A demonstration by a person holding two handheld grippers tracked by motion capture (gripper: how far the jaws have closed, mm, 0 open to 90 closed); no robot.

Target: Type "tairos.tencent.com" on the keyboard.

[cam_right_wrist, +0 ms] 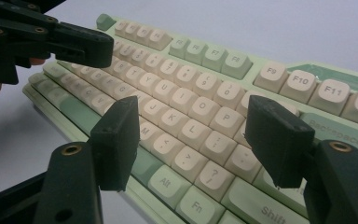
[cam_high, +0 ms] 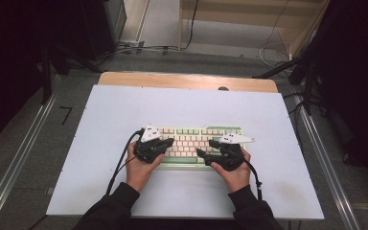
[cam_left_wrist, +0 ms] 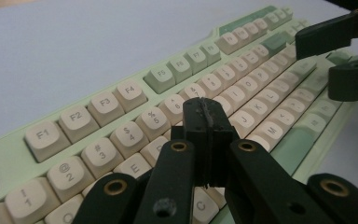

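The mechanical keyboard (cam_high: 191,143) lies flat on the tabletop (cam_high: 124,110), a little nearer to the near edge than to the far one and about midway between the left and right edges. The work in hand seems to be pressing its keys, and I judge it is somewhere in the middle: both tools are over the key field, but the pictures do not show any key pushed down, so how much is typed and how much is left I cannot tell. The left gripper (cam_left_wrist: 205,112) has its fingers pressed together with nothing between them, forming one blunt tip that hovers above the keys near the number row. The right gripper (cam_right_wrist: 196,140) has its fingers spread wide and empty, above the letter keys on the right half. The keyboard has a pale green plastic case with smooth, rounded cream keycaps, and some keys such as the space bar (cam_right_wrist: 81,114) are green and matte. The fingers are black, blocky and dull, with brass rivets. The tabletop is a plain, light, smooth sheet.
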